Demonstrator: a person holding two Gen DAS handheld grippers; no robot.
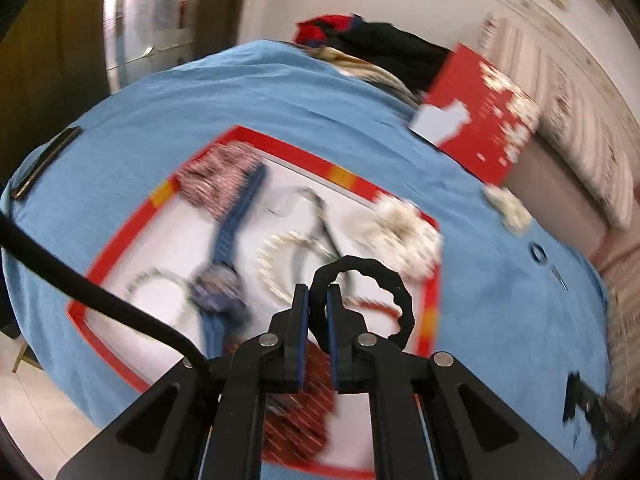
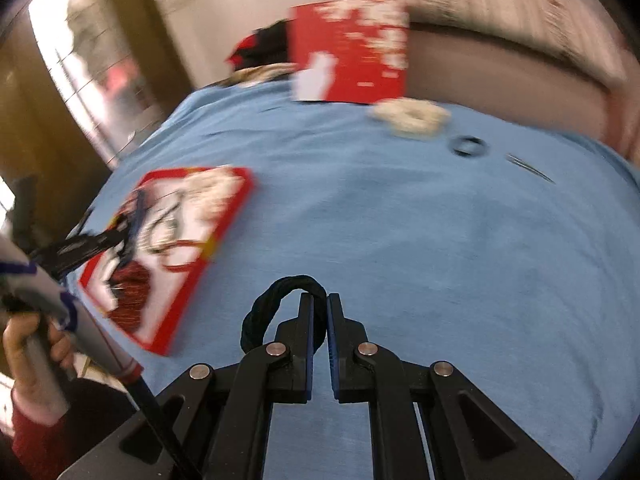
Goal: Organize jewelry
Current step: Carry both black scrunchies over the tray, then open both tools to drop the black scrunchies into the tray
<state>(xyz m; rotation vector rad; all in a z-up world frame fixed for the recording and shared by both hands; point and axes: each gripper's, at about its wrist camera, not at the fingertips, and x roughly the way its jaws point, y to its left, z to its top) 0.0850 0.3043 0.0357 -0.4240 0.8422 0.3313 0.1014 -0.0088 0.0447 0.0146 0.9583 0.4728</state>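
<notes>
A red-rimmed tray [image 1: 256, 138] lies on a blue cloth and holds a blue watch [image 1: 224, 276], a pearl bracelet [image 1: 276, 264], patterned scrunchies and a white fluffy scrunchie [image 1: 404, 232]. My left gripper [image 1: 318, 292] is shut on a black wavy hair tie [image 1: 384, 280] and holds it above the tray. My right gripper [image 2: 319, 300] is shut on a black braided hair tie [image 2: 264, 308] above the bare cloth, to the right of the tray [image 2: 236, 208]. Both views are motion-blurred.
A red box [image 1: 480, 120] stands at the table's far edge beside dark clothes [image 1: 384, 48]. A white scrunchie [image 2: 412, 118], a dark ring [image 2: 468, 146] and a thin pin [image 2: 528, 168] lie on the cloth [image 2: 400, 240]. A flat black object [image 1: 44, 160] lies far left.
</notes>
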